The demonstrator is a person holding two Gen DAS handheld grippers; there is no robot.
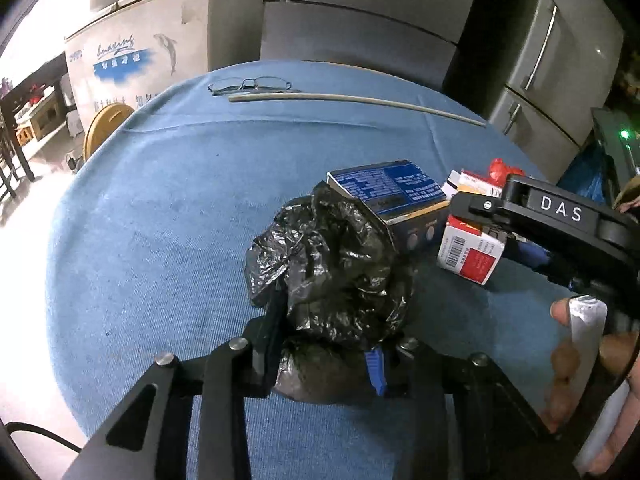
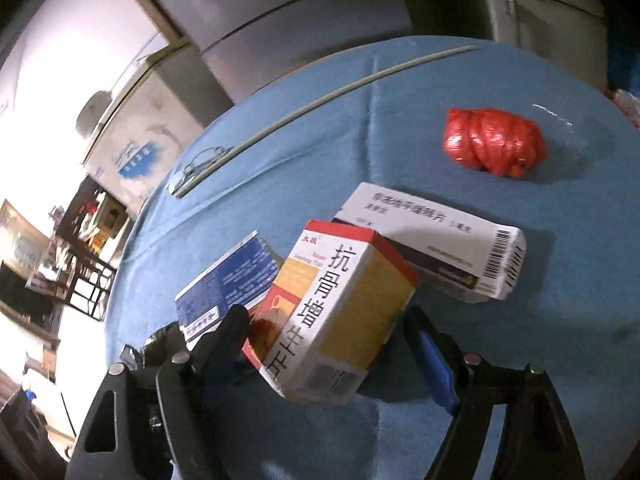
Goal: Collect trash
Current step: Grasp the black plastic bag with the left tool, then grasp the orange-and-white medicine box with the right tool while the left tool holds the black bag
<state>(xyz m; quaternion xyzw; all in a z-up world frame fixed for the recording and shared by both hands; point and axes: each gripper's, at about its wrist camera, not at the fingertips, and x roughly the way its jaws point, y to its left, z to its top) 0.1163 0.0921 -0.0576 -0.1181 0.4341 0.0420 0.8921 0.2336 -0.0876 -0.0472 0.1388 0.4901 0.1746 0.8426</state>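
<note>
Black bag (image 1: pixel 332 264) between left claw (image 1: pixel 326 336) fingers, on tablecloth (image 1: pixel 160 208).

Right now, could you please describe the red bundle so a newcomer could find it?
Start at the round blue table. Beyond the cluster of boxes lies the red bundle, alone on the cloth. It is the only crumpled, shiny red lump; its neighbours are flat-sided cartons.
</note>
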